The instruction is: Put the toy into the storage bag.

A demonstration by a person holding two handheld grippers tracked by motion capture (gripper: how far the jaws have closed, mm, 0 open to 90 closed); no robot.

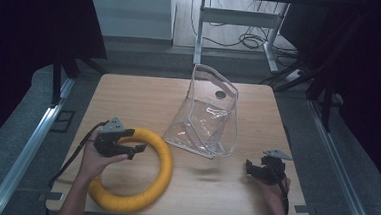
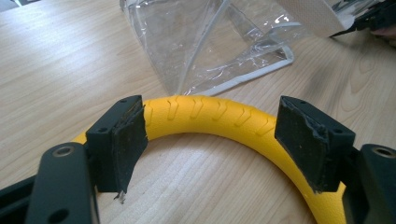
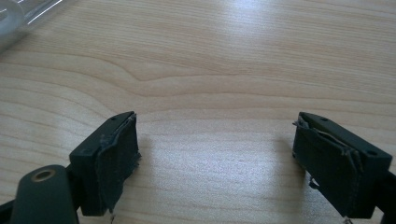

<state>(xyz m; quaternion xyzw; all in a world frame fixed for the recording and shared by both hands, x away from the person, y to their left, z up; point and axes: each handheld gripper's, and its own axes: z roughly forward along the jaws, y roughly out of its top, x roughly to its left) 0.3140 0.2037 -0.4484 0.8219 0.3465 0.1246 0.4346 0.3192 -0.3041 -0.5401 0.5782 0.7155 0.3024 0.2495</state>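
The left gripper (image 2: 210, 140) gapes wide over the yellow ring (image 1: 139, 172) near the table's (image 1: 144, 92) front-left corner, gripping nothing. The right gripper (image 3: 217, 161), equally wide, hovers empty near the front-right corner.

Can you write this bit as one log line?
left gripper: open, jaws astride yellow ring | right gripper: open over table | clear bag: standing

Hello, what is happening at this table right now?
A person holds a gripper in each hand at a wooden table. The left gripper is open, its jaws either side of a stretch of the yellow ring, not closed on it. The right gripper is open over bare wood. A clear bag stands just beyond the ring.
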